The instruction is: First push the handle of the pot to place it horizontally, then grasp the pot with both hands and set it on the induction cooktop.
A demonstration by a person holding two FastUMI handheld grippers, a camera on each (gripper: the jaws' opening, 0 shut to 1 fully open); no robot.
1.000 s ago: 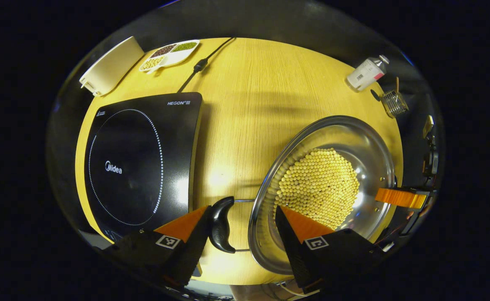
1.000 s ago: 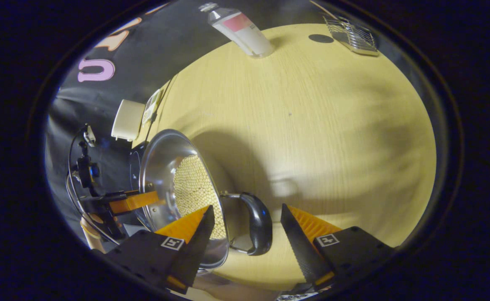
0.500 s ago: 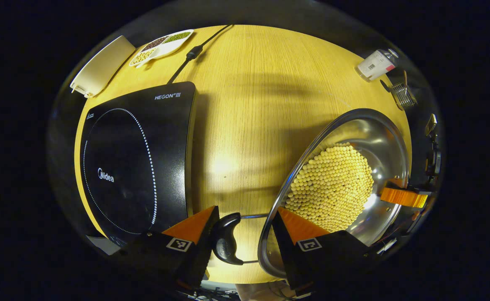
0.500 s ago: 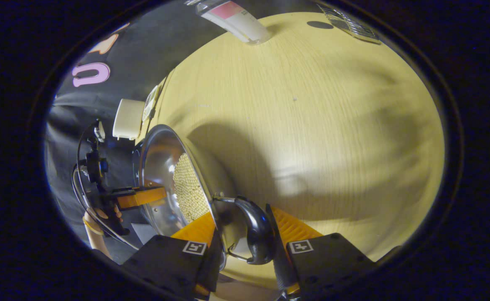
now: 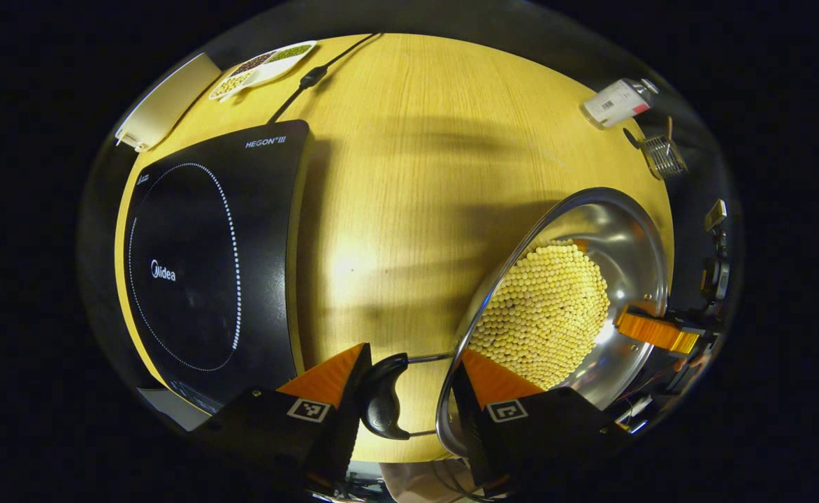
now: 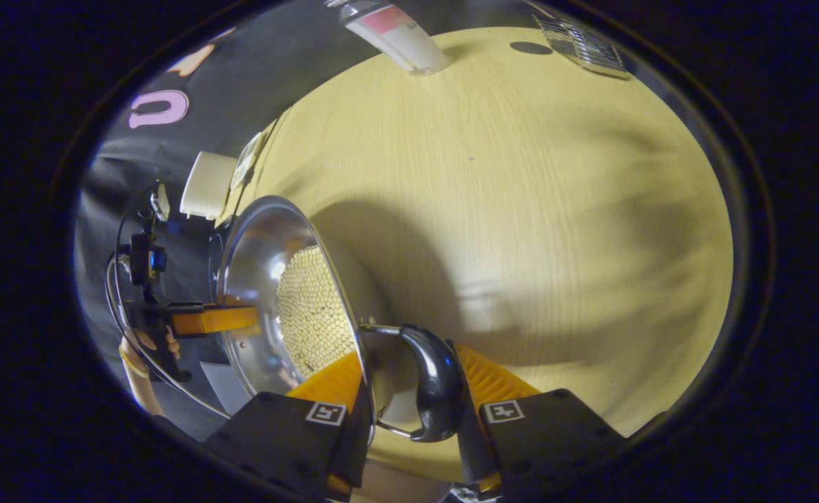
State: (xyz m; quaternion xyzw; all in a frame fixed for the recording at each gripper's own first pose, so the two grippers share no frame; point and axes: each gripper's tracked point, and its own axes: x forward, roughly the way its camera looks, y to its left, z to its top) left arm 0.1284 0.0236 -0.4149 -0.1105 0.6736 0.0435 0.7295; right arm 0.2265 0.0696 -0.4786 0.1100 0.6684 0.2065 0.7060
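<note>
My left gripper (image 5: 406,381) has its two orange fingers squeezed on the pot (image 5: 577,279). One finger is outside, against the black side handle (image 5: 383,398), and the other is inside the steel rim. My right gripper (image 6: 409,388) is doing the same on the far side: its fingers are closed tight on the other black handle (image 6: 432,381) and the rim.

The steel pot (image 6: 277,293) is full of little yellow soybeans (image 5: 542,314). It sits over the wooden table (image 5: 409,175), to the right of the black induction cooktop (image 5: 207,265), apart from it. I cannot tell if the pot is touching the table.

Far back on the table I see a white bottle (image 5: 615,103), a small wire basket (image 5: 663,155), a white dish of beans (image 5: 263,64), a cream lid (image 5: 165,105) and the cooktop's black cord (image 5: 312,77).
</note>
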